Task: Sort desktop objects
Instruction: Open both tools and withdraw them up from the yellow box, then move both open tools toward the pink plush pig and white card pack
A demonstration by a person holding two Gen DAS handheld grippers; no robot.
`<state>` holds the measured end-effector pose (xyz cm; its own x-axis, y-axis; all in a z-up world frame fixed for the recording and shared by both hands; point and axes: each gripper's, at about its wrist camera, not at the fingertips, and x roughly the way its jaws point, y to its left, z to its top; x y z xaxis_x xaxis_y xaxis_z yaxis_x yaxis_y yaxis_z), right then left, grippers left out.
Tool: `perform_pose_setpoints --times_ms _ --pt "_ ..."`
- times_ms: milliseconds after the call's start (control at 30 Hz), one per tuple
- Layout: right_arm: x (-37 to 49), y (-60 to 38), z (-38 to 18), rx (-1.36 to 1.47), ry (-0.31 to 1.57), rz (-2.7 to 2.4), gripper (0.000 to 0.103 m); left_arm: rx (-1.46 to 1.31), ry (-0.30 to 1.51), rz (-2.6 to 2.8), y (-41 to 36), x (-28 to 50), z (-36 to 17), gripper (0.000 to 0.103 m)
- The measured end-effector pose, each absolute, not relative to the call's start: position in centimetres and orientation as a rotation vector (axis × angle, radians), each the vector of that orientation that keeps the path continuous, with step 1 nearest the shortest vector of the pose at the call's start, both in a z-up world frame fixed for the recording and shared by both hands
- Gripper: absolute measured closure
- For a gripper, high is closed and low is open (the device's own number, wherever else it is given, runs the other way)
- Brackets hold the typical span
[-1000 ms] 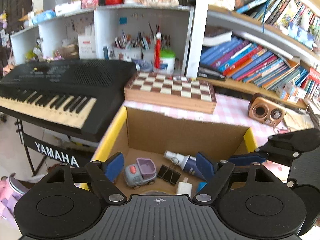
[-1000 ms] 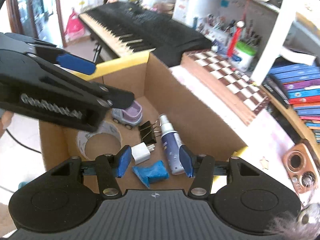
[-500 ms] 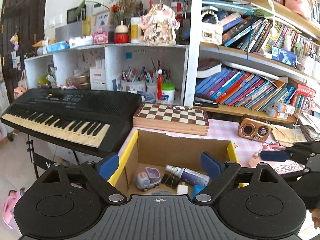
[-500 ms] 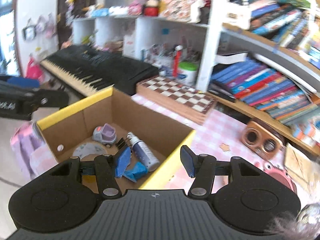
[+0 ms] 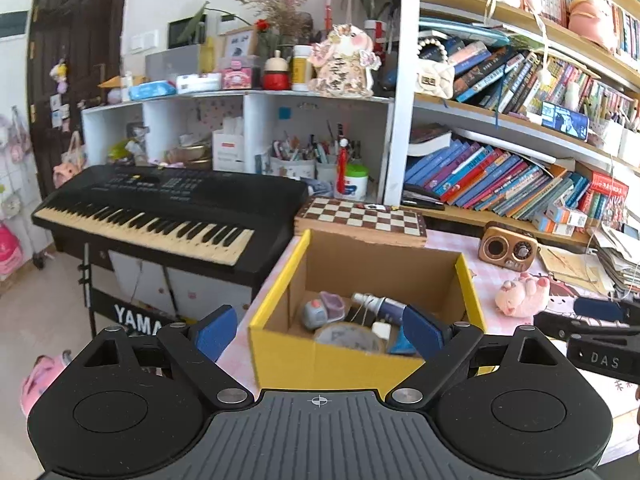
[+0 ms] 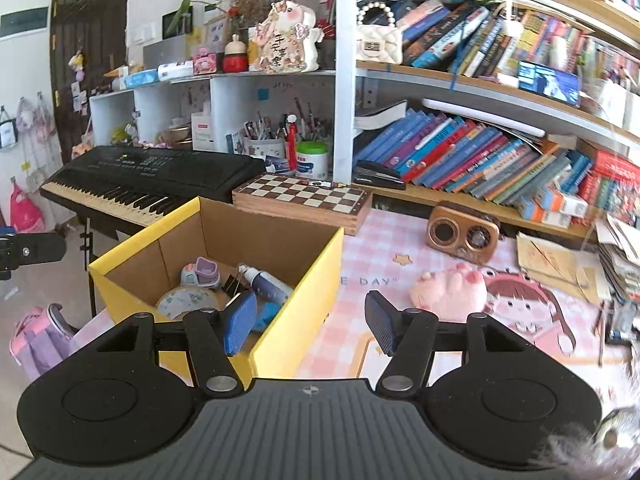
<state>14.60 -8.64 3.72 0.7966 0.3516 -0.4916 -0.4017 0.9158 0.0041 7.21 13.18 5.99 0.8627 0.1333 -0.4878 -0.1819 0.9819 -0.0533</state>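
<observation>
A yellow cardboard box (image 5: 280, 316) (image 6: 304, 304) stands on the pink checked table. Inside lie a toy car (image 5: 322, 310) (image 6: 200, 272), a tape roll (image 5: 348, 338) (image 6: 186, 300), a spray bottle (image 5: 380, 304) (image 6: 266, 282), a binder clip (image 6: 233, 282), a white charger (image 5: 381, 329) and a blue packet (image 6: 266, 314). My left gripper (image 5: 320, 330) is open and empty, held back in front of the box. My right gripper (image 6: 310, 320) is open and empty, over the box's right front corner. The right gripper also shows at the left wrist view's right edge (image 5: 600, 312).
A pink plush pig (image 6: 450, 290) (image 5: 520, 298) and a small wooden radio (image 6: 462, 234) sit on the table right of the box. A chessboard (image 6: 300, 196) lies behind it. A black keyboard (image 5: 160, 204) stands left. Bookshelves fill the back; papers (image 6: 560, 264) lie at right.
Both grippers have pulled up and back out of the box, so the box now looks smaller and farther. Both stay open and empty. The box's contents have not moved.
</observation>
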Motion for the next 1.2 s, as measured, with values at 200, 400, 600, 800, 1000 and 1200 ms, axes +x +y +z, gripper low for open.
perform_pose_setpoints --times_ms 200,400,600,800,1000,1200 --pt "10.9 -8.6 3.0 -0.09 0.507 0.386 0.041 -0.156 0.474 0.216 13.6 4.0 5.6 0.011" --pt "7.9 -8.4 2.2 -0.089 0.501 0.377 0.039 -0.156 0.502 0.215 13.5 2.1 4.9 0.01" --pt "4.7 -8.1 1.1 -0.119 0.491 0.364 0.037 -0.113 0.528 0.201 12.1 0.3 3.6 0.01" --pt "2.7 -8.1 0.1 -0.14 0.511 0.366 0.037 -0.088 0.555 0.172 11.0 -1.0 2.7 0.01" --pt "1.5 -8.4 -0.6 -0.146 0.534 0.354 0.035 -0.063 0.591 0.14 9.9 -1.6 1.8 0.01" --pt "1.1 -9.1 -1.0 -0.141 0.554 0.329 0.033 -0.045 0.62 0.109 8.7 -1.9 1.1 0.01"
